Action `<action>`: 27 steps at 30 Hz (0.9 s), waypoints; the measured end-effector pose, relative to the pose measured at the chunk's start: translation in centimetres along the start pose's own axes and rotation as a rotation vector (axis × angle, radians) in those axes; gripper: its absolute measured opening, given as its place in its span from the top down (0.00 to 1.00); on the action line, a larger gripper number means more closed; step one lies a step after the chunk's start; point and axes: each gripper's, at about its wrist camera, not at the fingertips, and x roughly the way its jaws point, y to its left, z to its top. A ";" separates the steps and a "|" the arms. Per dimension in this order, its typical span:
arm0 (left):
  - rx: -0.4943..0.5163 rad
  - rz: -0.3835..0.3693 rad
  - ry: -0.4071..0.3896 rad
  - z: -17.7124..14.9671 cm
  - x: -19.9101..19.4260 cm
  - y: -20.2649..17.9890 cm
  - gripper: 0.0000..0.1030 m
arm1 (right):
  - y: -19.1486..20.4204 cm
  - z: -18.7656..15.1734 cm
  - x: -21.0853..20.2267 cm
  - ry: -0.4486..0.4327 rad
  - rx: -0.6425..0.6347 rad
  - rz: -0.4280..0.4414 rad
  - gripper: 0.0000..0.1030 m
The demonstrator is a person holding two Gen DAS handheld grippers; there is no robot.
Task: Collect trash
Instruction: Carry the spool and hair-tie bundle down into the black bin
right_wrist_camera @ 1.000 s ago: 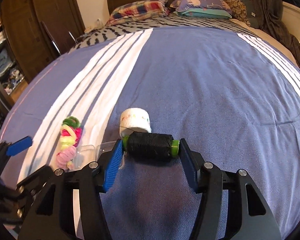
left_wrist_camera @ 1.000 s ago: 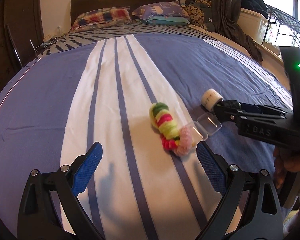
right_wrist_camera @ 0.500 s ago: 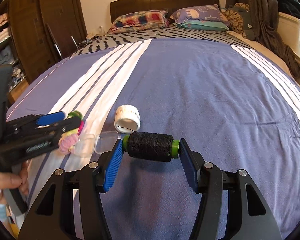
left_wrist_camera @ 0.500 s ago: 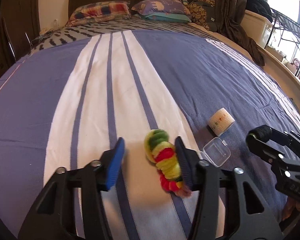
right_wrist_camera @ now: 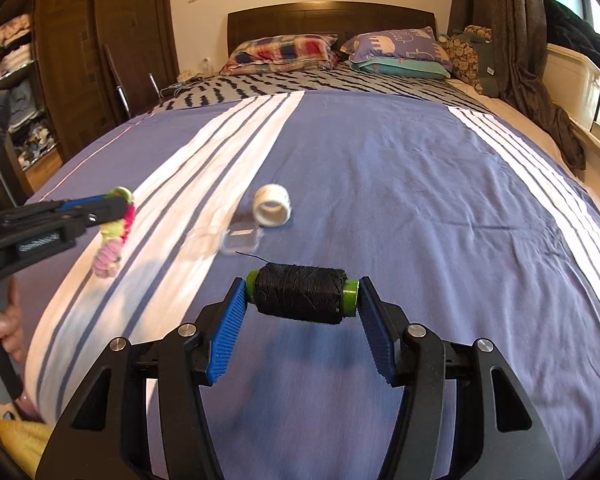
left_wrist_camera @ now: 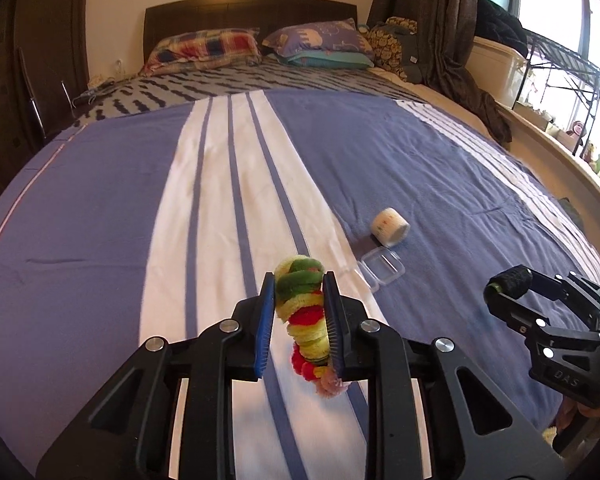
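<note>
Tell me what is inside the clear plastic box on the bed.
The clear plastic box lies open on the bedspread. Nothing shows inside; the blue fabric appears through it. Motion blur could hide something small.

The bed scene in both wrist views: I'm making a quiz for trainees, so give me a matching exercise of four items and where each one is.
Items:
1. fuzzy multicoloured coil of rings
2. black thread spool with green ends
3. white tape roll
4. clear plastic box

Places:
A. lying open on the blue bedspread
B. in the right gripper
C. in the left gripper
D. on its side beyond the box

Pairs: 1-C, 2-B, 3-D, 4-A
</note>
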 end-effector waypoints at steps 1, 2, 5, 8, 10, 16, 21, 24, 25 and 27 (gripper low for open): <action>0.003 -0.003 -0.004 -0.6 -1.1 -0.3 0.79 | 0.2 -0.4 -0.7 -0.001 0.000 -0.001 0.44; 0.003 -0.010 -0.005 -1.4 -2.2 -0.5 0.79 | 0.4 -0.7 -1.4 -0.004 0.000 0.000 0.44; 0.009 -0.024 0.003 -3.7 -4.5 -1.5 0.79 | 0.8 -2.2 -4.1 -0.018 0.001 0.000 0.44; 0.006 -0.044 0.011 -6.4 -6.5 -2.2 0.79 | 1.3 -4.1 -6.9 -0.028 0.002 0.011 0.44; 0.009 -0.052 0.008 -8.0 -7.8 -2.8 0.79 | 1.6 -5.1 -8.2 -0.032 0.002 0.014 0.44; 0.010 -0.085 0.008 -12.9 -11.1 -4.2 0.79 | 1.8 -9.2 -11.4 -0.024 0.016 0.012 0.44; 0.015 -0.118 0.027 -17.1 -12.7 -5.2 0.79 | 2.6 -12.9 -13.2 -0.016 0.015 0.013 0.44; 0.021 -0.126 0.050 -19.4 -13.0 -5.6 0.79 | 3.6 -14.9 -14.2 -0.011 -0.009 0.009 0.44; 0.021 -0.124 0.058 -20.2 -13.1 -5.7 0.79 | 3.8 -15.4 -14.3 -0.008 -0.013 0.012 0.44; 0.021 -0.126 0.075 -21.7 -13.1 -5.8 0.79 | 4.4 -16.6 -14.7 0.001 -0.021 0.028 0.44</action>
